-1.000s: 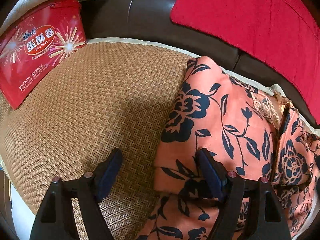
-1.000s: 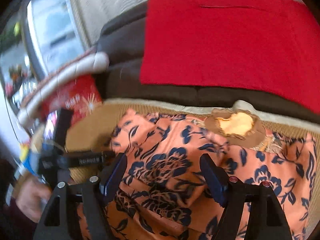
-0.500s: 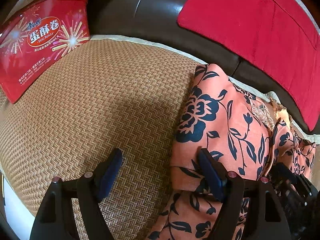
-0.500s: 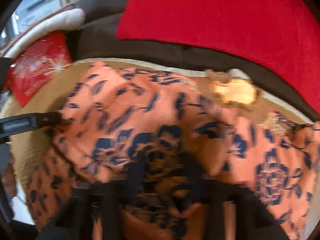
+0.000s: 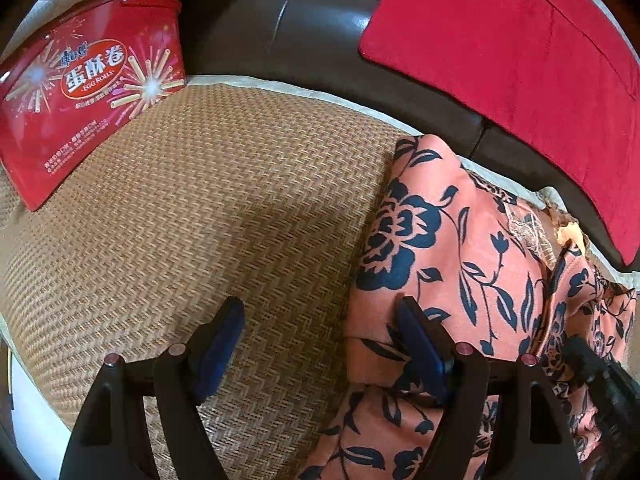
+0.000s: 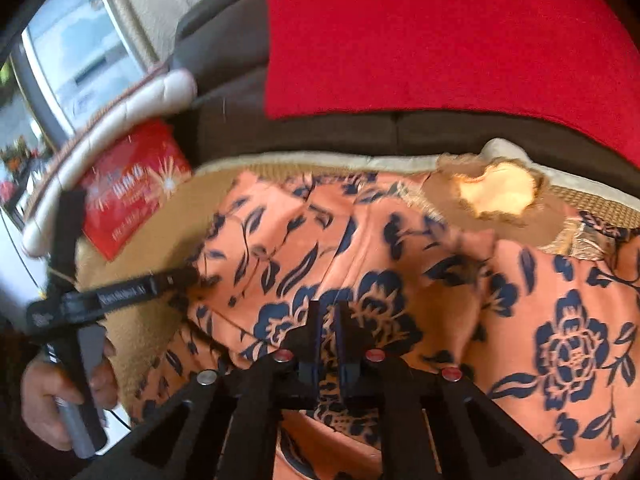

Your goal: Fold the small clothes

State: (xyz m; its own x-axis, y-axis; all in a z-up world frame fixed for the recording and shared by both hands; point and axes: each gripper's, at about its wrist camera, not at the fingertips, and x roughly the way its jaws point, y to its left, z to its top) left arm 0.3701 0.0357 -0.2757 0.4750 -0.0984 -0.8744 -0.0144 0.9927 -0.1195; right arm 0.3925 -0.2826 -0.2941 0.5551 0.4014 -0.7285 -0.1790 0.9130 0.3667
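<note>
The right gripper (image 6: 327, 322) pinches a fold of the floral garment (image 6: 400, 272) near the mat's (image 5: 200, 208) right edge — the left gripper (image 5: 320, 344) hangs open, straddling its left hem.

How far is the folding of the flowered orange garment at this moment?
Done: one fold crosses the orange floral garment on the woven mat. In hand: right gripper is shut on the fabric; left gripper is open at its left edge. Left: the remaining folds.

Black left claw (image 5: 320, 344) with blue pads (image 5: 218, 350), red screw heads, black right claw (image 6: 328, 336), printed lettering
</note>
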